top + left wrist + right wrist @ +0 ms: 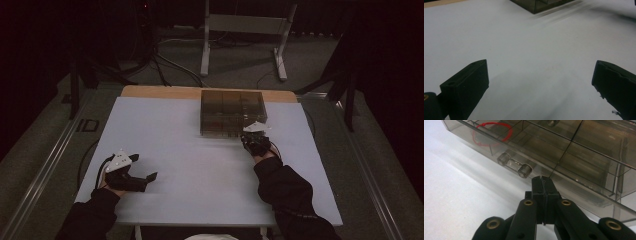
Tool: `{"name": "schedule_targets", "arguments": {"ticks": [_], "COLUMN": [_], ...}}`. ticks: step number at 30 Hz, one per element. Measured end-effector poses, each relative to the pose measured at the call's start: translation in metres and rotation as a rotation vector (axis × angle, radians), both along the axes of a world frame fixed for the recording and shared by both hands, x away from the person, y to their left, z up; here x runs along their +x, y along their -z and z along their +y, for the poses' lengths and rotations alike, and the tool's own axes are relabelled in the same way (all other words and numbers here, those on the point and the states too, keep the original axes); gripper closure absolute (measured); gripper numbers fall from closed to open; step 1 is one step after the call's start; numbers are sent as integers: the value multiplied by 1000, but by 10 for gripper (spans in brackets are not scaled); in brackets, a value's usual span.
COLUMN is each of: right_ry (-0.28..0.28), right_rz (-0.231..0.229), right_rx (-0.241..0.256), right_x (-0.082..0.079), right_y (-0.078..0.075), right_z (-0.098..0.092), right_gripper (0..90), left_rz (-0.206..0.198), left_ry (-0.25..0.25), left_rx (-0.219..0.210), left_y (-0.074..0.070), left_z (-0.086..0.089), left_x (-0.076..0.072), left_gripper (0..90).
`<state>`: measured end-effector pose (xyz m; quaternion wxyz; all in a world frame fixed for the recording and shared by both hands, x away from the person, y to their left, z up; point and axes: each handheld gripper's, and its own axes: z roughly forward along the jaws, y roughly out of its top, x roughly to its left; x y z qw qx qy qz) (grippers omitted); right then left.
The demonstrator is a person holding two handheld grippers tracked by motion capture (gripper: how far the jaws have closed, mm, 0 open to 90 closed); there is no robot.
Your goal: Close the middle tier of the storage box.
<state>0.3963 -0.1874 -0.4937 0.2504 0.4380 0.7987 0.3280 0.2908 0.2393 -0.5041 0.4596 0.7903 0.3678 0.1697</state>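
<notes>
A smoky clear plastic drawer box stands at the back middle of the white table. My right gripper is shut just in front of the box's lower front, with nothing seen between its jaws. In the right gripper view its tips sit close to the right of a clear drawer handle, apart from it. A red ring lies inside one compartment of the box. My left gripper rests open at the table's front left; its jaws stand wide over bare table, with the box far ahead.
A wooden strip runs along the table's back edge. On the floor beyond stand a metal frame and several cables. Dark stands flank the table on both sides. Both sleeved forearms come in from the bottom.
</notes>
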Motion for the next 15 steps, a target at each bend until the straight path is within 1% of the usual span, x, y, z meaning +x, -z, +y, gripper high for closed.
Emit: {"name": "schedule_targets", "arguments": {"ticks": [15], "right_ry": [8], "right_rz": [3], "right_rx": [-1], "right_x": [5], "right_y": [0], "right_z": [1], "right_gripper": [900], "left_rz": [-2], "left_ry": [-1], "left_rx": [-2], "left_y": [0], "left_z": [0], "left_x": [0], "left_gripper": [25]}}
